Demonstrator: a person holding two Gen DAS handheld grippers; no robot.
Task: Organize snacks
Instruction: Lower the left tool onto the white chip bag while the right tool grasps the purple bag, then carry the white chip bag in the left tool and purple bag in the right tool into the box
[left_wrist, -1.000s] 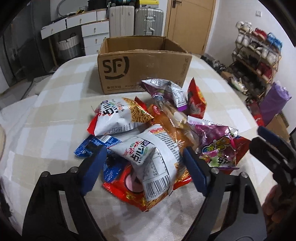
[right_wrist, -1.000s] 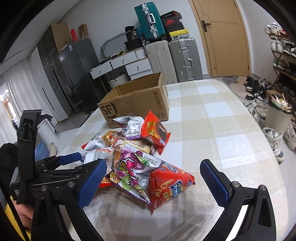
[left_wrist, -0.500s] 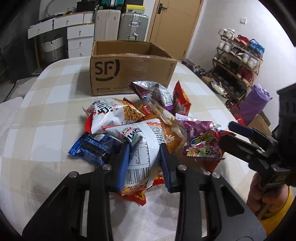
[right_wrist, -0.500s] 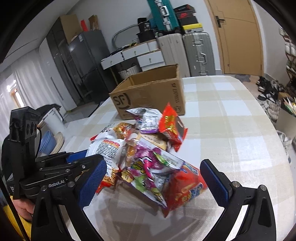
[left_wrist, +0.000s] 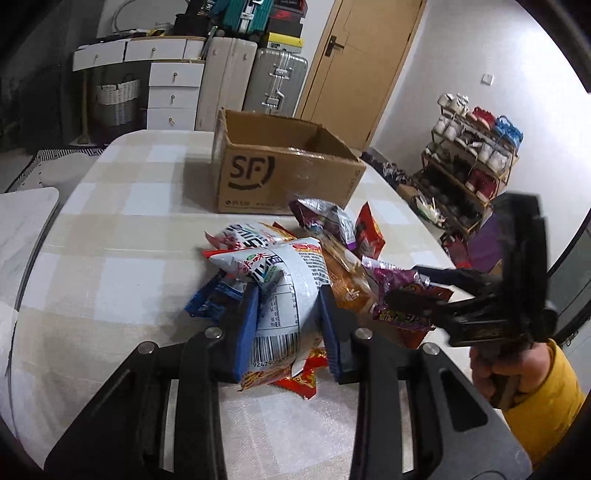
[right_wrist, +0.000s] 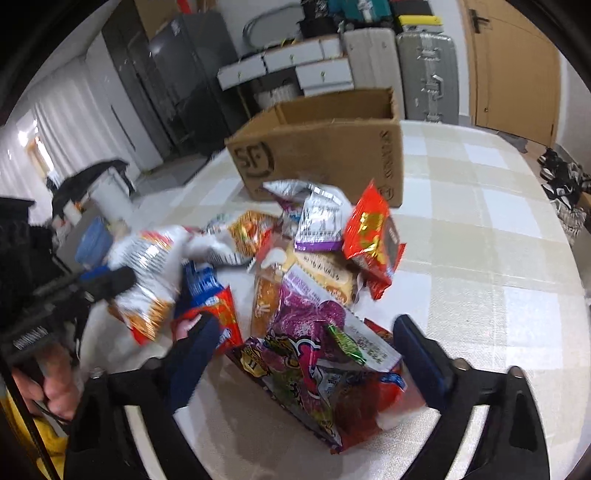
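Observation:
A pile of snack bags lies on the checked table before an open cardboard box (left_wrist: 284, 173), which also shows in the right wrist view (right_wrist: 325, 147). My left gripper (left_wrist: 288, 295) is shut on a white snack bag (left_wrist: 284, 291) with a barcode and holds it raised off the pile; the bag also shows in the right wrist view (right_wrist: 151, 269). My right gripper (right_wrist: 306, 339) is open, its jaws either side of a purple snack bag (right_wrist: 314, 354) lying over a red bag (right_wrist: 373, 402). The right gripper shows in the left wrist view (left_wrist: 424, 288).
A blue packet (left_wrist: 214, 295), an orange bag (left_wrist: 347, 284), a silver-purple bag (right_wrist: 317, 218) and a red bag (right_wrist: 373, 236) lie in the pile. Suitcases (left_wrist: 273, 81) and drawers (left_wrist: 170, 88) stand behind the table. A shoe rack (left_wrist: 469, 155) is at the right.
My left gripper closed on the white bag and lifted it. My right gripper moved forward over the purple bag, its jaws narrowing somewhat.

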